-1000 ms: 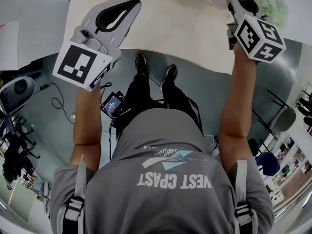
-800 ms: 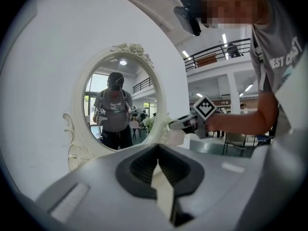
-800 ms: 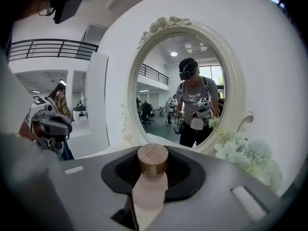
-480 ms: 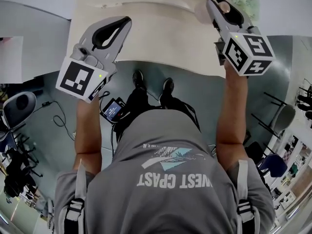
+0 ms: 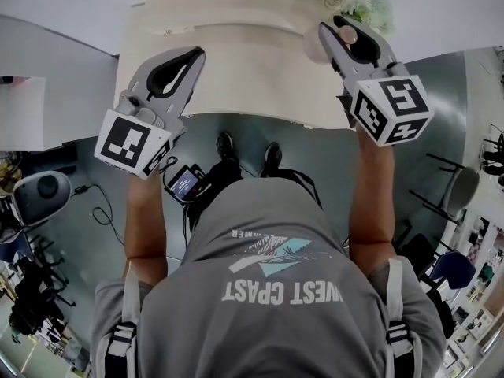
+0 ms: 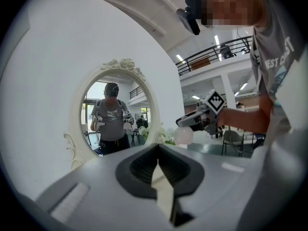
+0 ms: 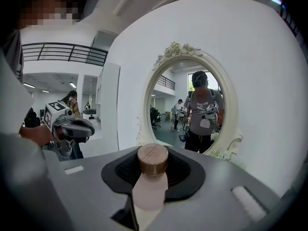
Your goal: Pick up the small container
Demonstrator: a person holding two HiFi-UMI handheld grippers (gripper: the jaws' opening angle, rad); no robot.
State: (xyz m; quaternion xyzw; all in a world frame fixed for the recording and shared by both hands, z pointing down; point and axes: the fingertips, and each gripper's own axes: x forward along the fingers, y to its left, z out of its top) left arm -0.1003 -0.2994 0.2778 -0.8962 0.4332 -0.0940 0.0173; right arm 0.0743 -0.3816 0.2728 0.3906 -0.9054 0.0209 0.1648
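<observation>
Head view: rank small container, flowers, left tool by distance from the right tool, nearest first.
1. small container, held in the right tool.
2. flowers, just beyond its tip.
3. left tool, far across at the left.

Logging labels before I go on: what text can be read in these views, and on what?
"WEST COAST": on the person's grey shirt.
The smaller print above it: too small to read.
The left marker cube and the right marker cube: square patterns, no letters.
The small container: no label visible.
The floor device's screen: too small to read.
</observation>
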